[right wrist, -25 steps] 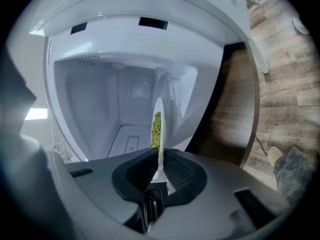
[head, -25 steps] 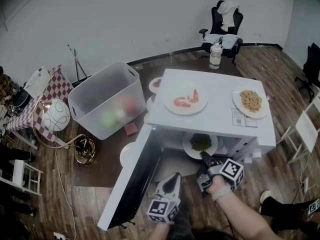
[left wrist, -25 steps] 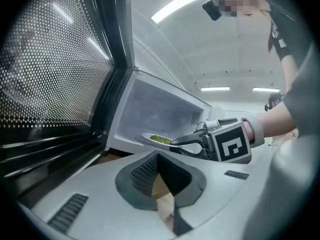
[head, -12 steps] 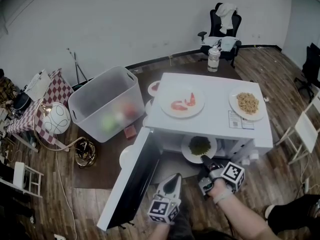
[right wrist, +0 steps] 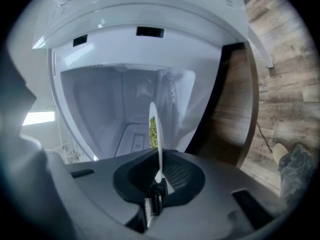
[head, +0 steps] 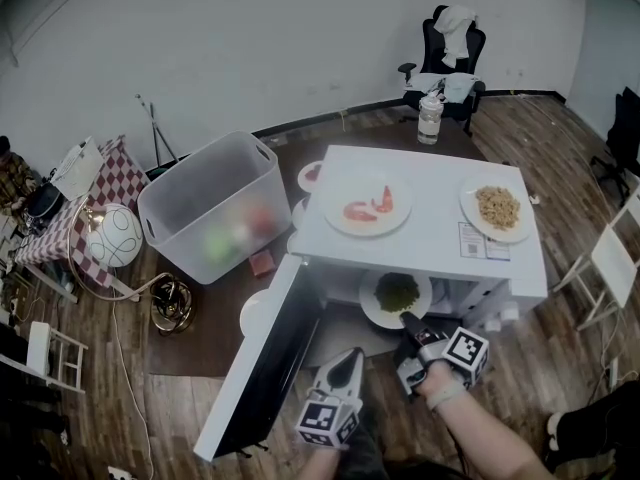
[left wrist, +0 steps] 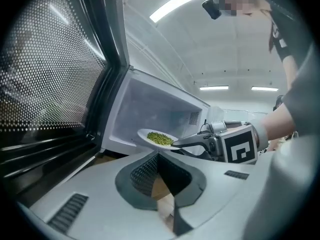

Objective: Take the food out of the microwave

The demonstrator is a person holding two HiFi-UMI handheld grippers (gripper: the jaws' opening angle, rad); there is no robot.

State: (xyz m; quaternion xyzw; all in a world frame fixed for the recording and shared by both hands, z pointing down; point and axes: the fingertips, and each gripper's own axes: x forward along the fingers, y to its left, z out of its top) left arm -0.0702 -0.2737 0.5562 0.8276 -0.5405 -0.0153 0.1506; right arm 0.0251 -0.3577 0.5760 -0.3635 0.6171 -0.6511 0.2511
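Note:
A white plate of green food [head: 397, 296] sits in the mouth of the open white microwave [head: 430, 253]. My right gripper [head: 409, 321] is shut on the plate's near rim. In the right gripper view the plate [right wrist: 156, 129] stands edge-on between the jaws of that gripper [right wrist: 159, 176], with the oven cavity behind it. In the left gripper view the plate [left wrist: 159, 138] hangs level in front of the cavity, with the right gripper [left wrist: 175, 145] on its edge. My left gripper [head: 352, 354] hovers beside the open door [head: 265, 368], shut and holding nothing.
On top of the microwave lie a plate of shrimp [head: 366, 208] and a plate of pale food [head: 497, 208]. A clear plastic bin [head: 215, 203] stands to the left, with small plates on the floor [head: 255, 310]. A bottle [head: 430, 116] and an office chair [head: 447, 53] are behind.
Both grippers and the green-food plate stay where they were. The head view has shifted a little, and a shoe at the lower right has slid toward the frame edge.

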